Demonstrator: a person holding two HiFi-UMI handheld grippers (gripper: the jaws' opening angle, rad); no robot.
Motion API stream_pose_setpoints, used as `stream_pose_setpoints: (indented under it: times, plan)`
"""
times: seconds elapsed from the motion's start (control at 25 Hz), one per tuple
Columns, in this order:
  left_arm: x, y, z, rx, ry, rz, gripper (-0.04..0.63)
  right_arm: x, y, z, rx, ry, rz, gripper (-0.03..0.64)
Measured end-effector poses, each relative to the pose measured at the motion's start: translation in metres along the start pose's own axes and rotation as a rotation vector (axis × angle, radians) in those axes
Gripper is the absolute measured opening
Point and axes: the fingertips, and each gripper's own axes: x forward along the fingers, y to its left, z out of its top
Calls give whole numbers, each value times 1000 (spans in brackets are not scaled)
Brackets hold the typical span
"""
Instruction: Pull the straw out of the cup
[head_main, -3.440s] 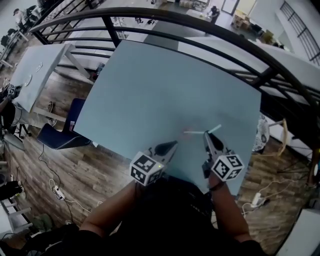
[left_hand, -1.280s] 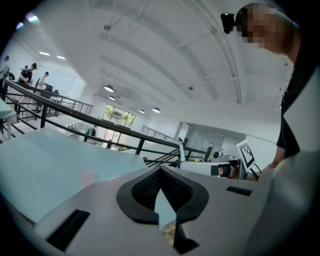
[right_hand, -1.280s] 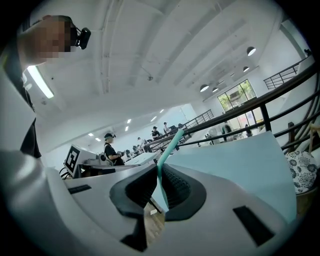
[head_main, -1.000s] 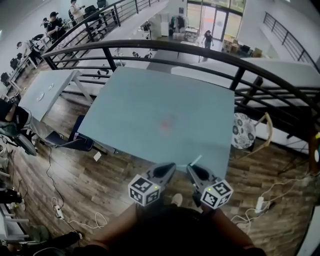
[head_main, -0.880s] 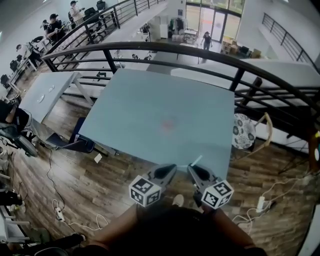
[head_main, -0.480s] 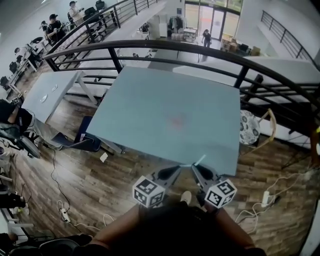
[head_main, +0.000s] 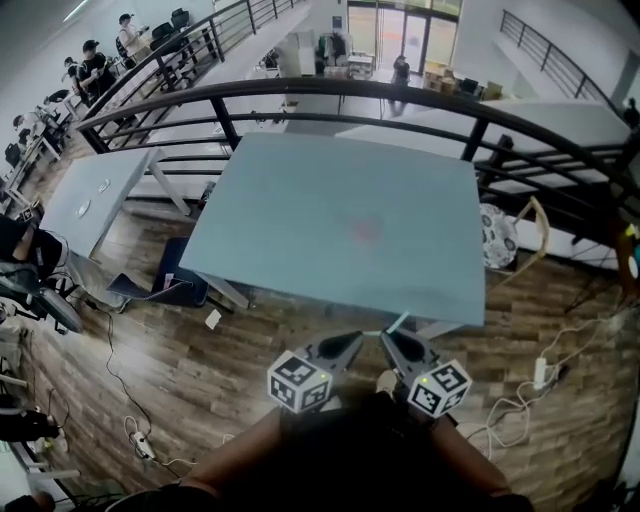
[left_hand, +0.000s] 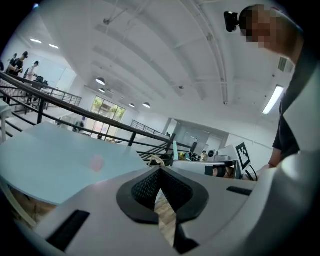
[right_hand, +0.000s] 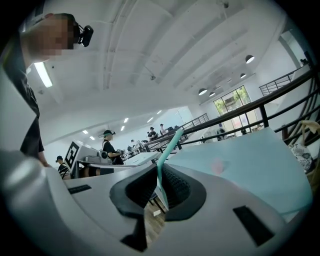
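Straw (right_hand: 168, 146) is being clamped between the shut-together jaws of the right gripper (right_hand: 160, 176), with its long end sticking up past the tips. In the head view the straw (head_main: 397, 323) is being held just off the table's (head_main: 290, 215) near edge, toward the near right corner, over the wooden floor (head_main: 150, 330), and it is not touching the table. The left gripper (left_hand: 160, 172) jaws are being pressed together at the tips with nothing between them. Both tools, left gripper (head_main: 355, 341) and right gripper (head_main: 385, 338), are being held side by side, near each other but apart, just short of the near edge. A faint pink spot (head_main: 366, 230) is being seen near the table's middle, well apart from the straw and too blurred to identify. The far edge is being bordered by a dark railing (head_main: 400, 95). Floor to either side of the grippers is being crossed only by cables (head_main: 515, 400).
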Motion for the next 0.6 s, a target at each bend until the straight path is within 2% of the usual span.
stream_pose_setpoints:
  times: [0.32,0.6]
  plan:
    - [-18,-6,-25,1,41,-75,11,-9,28,-25,51,-28,-70,40]
    - [-22,-13,-25,27,35,-116,11,-13,31,-33,61,-32,-125,37]
